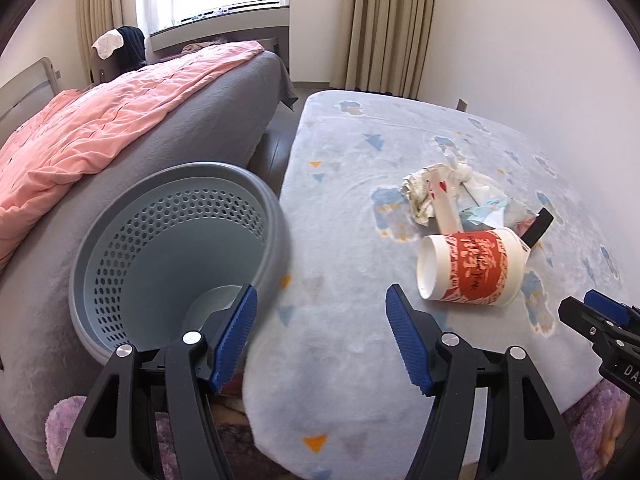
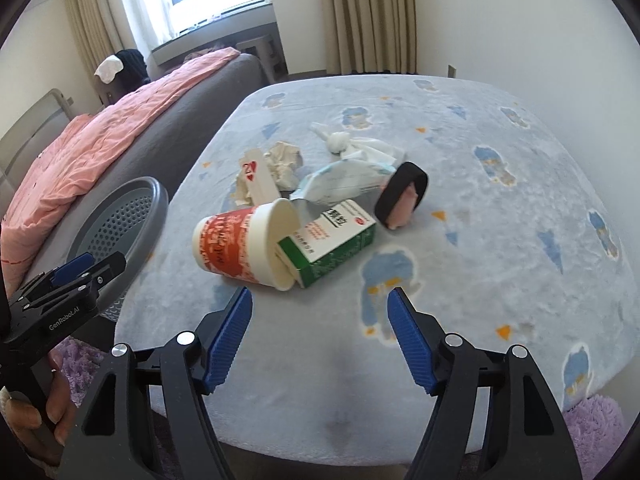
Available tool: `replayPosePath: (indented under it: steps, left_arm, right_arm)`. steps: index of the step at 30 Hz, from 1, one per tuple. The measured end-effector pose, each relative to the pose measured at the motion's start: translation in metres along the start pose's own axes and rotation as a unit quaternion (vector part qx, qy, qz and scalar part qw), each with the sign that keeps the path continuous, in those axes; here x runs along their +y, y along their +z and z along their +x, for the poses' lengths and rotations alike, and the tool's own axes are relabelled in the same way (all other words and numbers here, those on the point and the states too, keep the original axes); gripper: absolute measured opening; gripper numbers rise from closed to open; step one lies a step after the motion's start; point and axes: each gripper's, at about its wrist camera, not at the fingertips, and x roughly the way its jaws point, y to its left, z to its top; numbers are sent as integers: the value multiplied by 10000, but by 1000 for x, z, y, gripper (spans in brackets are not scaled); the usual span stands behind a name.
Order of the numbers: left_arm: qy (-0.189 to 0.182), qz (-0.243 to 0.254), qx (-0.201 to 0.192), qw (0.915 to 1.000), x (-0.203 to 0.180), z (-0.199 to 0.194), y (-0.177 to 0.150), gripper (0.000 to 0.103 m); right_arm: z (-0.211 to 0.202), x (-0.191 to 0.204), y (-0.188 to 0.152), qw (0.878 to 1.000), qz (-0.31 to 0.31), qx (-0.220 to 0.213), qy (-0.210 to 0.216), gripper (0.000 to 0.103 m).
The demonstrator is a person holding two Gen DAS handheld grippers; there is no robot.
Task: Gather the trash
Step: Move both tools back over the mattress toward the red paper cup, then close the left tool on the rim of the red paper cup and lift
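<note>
Trash lies in a heap on a table covered with a light blue cloth (image 2: 500, 208). A red-and-white paper cup (image 2: 244, 244) (image 1: 472, 266) lies on its side, with a green-and-white carton (image 2: 332, 242) against its rim. Behind them are crumpled paper (image 2: 284, 164) (image 1: 420, 196), white tissue (image 2: 360, 146), a pale blue wrapper (image 2: 344, 182) and a black band around something pink (image 2: 402, 196). A grey perforated bin (image 1: 176, 252) (image 2: 124, 216) stands left of the table. My left gripper (image 1: 320, 312) is open over the table edge beside the bin. My right gripper (image 2: 320, 312) is open, short of the cup.
A bed with a grey sheet and a pink quilt (image 1: 92, 132) fills the left side. Purple fluffy rug (image 2: 596, 420) shows below the table. A window and beige curtains (image 1: 384, 20) are at the back. A hand (image 2: 36, 412) holds the left gripper's handle.
</note>
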Motion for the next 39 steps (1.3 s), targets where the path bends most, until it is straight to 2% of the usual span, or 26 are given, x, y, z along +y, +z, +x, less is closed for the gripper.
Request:
replayPosePath:
  steps: [7, 11, 26, 39]
  left_arm:
    - [-91, 240, 12, 9997, -41, 3, 4, 70]
    - [-148, 344, 32, 9993, -58, 4, 5, 71]
    - [-553, 697, 322, 9955, -116, 23, 11, 73]
    - [-539, 614, 245, 9964, -121, 41, 15, 73]
  right_arm:
    - [4, -37, -5, 9996, 291, 45, -17, 72]
    - [10, -54, -6, 9991, 414, 42, 11, 80]
    - [29, -109, -10, 9947, 1018, -11, 174, 82]
    - [40, -119, -12, 9917, 1212, 74, 432, 82]
